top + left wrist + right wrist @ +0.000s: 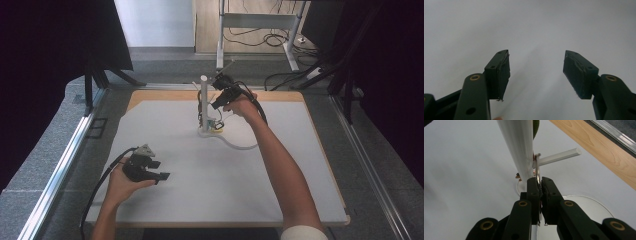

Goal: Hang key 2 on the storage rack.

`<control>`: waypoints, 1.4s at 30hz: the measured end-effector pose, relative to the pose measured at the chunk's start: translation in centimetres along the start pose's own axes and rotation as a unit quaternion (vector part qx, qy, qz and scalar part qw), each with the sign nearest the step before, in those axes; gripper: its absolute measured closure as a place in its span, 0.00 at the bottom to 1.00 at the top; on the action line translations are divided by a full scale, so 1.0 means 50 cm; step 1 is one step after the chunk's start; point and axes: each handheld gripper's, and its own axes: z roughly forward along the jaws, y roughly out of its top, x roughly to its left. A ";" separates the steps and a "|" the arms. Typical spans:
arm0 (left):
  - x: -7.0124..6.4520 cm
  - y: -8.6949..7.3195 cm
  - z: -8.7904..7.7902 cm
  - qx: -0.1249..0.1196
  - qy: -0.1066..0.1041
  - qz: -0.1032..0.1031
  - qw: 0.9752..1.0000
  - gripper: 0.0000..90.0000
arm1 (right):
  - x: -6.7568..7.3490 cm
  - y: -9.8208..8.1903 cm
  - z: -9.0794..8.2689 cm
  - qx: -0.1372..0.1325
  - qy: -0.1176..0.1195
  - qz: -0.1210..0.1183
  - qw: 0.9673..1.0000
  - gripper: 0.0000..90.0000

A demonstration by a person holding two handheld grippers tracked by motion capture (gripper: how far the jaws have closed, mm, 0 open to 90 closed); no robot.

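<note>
Okay, white mat [200, 190] under both my tongs, laid on a wooden board [150, 95] whose bare strip runs along the far edge, just past my right tongs. Grey floor and metal rails [60, 170] flank the board, dark curtains at both sides, cables and a metal frame beyond the far end.

My right tongs [539, 181] are up at the white stand post [516, 147], jaws nearly together and pinched on a thin metal ring [537, 167] hanging where a white peg [559, 156] leaves the post. The ring sits right at the tips, touching the post side. The stand's round white base [589, 205] lies below the jaws. The jaws have just been easing apart a little, ring between them.

My left tongs [536, 72] hover low over bare mat near my side, jaws wide apart, nothing between them. Open mat all around them, well apart from the stand; the mat's left edge is near.
</note>
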 end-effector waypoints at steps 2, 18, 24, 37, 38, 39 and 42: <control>0.001 0.000 0.000 0.002 -0.001 0.001 1.000 0.43 | -0.002 -0.001 -0.005 -0.002 0.006 0.000 1.000 0.92; -0.001 0.000 -0.003 -0.004 0.000 -0.006 1.000 0.43 | -0.014 -0.037 -0.040 -0.021 0.014 0.005 1.000 0.83; -0.006 0.000 -0.011 -0.009 0.006 0.002 1.000 0.43 | -0.008 -0.060 -0.062 -0.043 0.015 0.005 0.999 0.78; -0.010 -0.002 -0.012 -0.002 0.006 0.007 1.000 0.43 | 0.006 -0.155 -0.098 -0.090 0.026 0.002 0.996 0.74; -0.010 -0.002 -0.013 -0.002 0.007 0.007 1.000 0.43 | 0.006 -0.163 -0.099 -0.093 0.027 0.002 0.995 0.73; -0.010 -0.002 -0.013 -0.003 0.007 0.007 1.000 0.43 | 0.006 -0.177 -0.099 -0.096 0.028 0.003 0.995 0.73; -0.011 -0.003 -0.014 -0.006 0.008 0.006 1.000 0.43 | 0.007 -0.211 -0.100 -0.104 0.029 0.006 0.994 0.72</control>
